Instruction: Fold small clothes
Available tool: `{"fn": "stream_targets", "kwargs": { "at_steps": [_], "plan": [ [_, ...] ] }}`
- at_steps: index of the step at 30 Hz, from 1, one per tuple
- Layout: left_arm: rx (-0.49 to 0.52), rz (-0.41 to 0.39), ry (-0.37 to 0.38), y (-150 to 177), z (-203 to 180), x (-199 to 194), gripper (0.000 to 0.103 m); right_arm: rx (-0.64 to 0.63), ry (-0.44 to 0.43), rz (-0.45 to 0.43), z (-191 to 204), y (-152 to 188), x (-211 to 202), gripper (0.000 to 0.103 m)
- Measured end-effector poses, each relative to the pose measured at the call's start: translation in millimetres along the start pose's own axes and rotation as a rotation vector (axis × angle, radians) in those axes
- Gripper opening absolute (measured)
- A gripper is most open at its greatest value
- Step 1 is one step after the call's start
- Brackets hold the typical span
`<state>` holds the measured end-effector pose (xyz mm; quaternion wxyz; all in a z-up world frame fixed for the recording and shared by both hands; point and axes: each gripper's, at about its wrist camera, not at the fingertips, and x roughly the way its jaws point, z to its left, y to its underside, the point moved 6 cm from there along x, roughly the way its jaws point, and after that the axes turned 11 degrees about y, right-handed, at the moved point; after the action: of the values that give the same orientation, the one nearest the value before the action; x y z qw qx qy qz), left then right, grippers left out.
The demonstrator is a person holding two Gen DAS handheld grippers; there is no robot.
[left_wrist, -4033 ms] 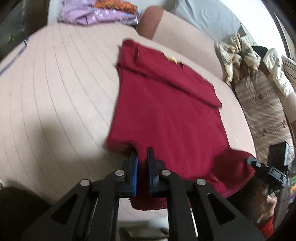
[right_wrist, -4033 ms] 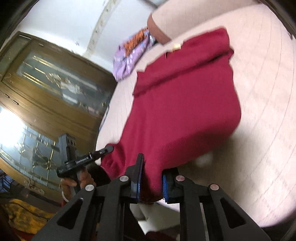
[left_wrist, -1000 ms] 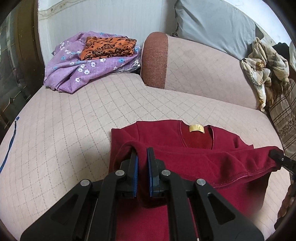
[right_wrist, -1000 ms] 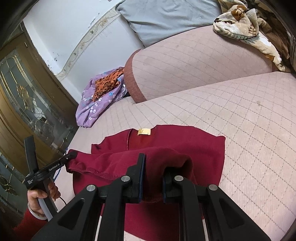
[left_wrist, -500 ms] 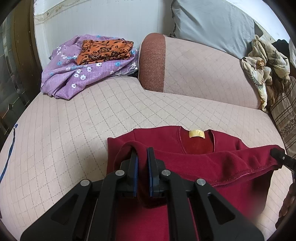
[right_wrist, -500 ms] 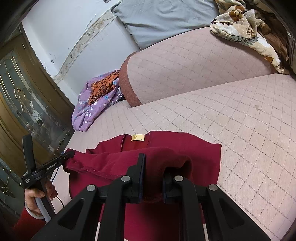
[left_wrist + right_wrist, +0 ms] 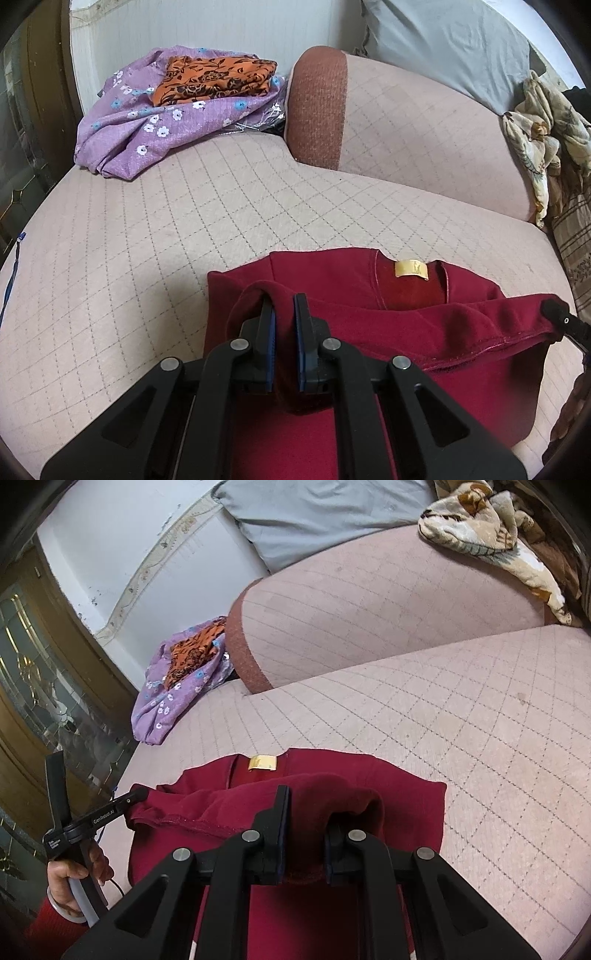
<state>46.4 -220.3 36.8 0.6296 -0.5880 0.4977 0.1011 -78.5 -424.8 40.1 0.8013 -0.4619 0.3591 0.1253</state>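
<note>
A: Our left claw [image 7: 283, 314] is clenched on the near hem of the dark red knit shirt [image 7: 461, 325], and our right claw [image 7: 304, 812] grips the same hem further right, so it hangs lifted between them.

B: Beneath it we see the shirt's far part lying flat on the pink quilted sofa seat [image 7: 166, 229], its yellow neck label [image 7: 411, 268] facing up.

A: Far left lies the purple flowered cloth [image 7: 147, 122] with a folded orange patterned cloth [image 7: 218, 79] on top.

B: Far right sits a crumpled beige printed cloth [image 7: 484, 528].
</note>
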Motion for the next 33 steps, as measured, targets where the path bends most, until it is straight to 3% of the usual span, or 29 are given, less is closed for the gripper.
{"fn": "stream_targets", "kwargs": {
  "at_steps": [17,23,25,26,29,30,32,33],
  "plan": [
    [0.006,0.049,-0.035,5.4,5.9,38.0,0.010,0.082,0.025,0.108,-26.9,10.2,57.1,0.014],
    [-0.102,0.083,0.048,1.2,18.2,45.8,0.017,0.129,0.017,0.176,-27.2,-1.4,68.7,0.016],
    [-0.105,0.084,0.074,-0.5,17.9,42.4,0.025,0.152,-0.004,0.186,-26.7,-5.2,66.4,0.019],
    [-0.096,0.073,0.087,-2.3,16.4,38.3,0.034,0.172,-0.028,0.179,-26.3,-8.0,63.2,0.021],
    [-0.093,-0.028,0.052,-13.9,20.5,18.2,0.083,0.209,-0.102,0.154,-24.2,-15.3,50.4,0.030],
    [-0.106,-0.080,0.039,-19.0,24.5,9.2,0.084,0.203,-0.107,0.147,-23.3,-16.8,47.2,0.031],
    [-0.121,-0.095,0.057,-23.5,29.3,1.3,0.084,0.186,-0.095,0.125,-21.4,-20.8,39.8,0.038],
    [-0.124,-0.087,0.063,-24.1,30.6,-0.7,0.084,0.183,-0.078,0.104,-22.5,-23.0,35.2,0.051]
  ]
}}
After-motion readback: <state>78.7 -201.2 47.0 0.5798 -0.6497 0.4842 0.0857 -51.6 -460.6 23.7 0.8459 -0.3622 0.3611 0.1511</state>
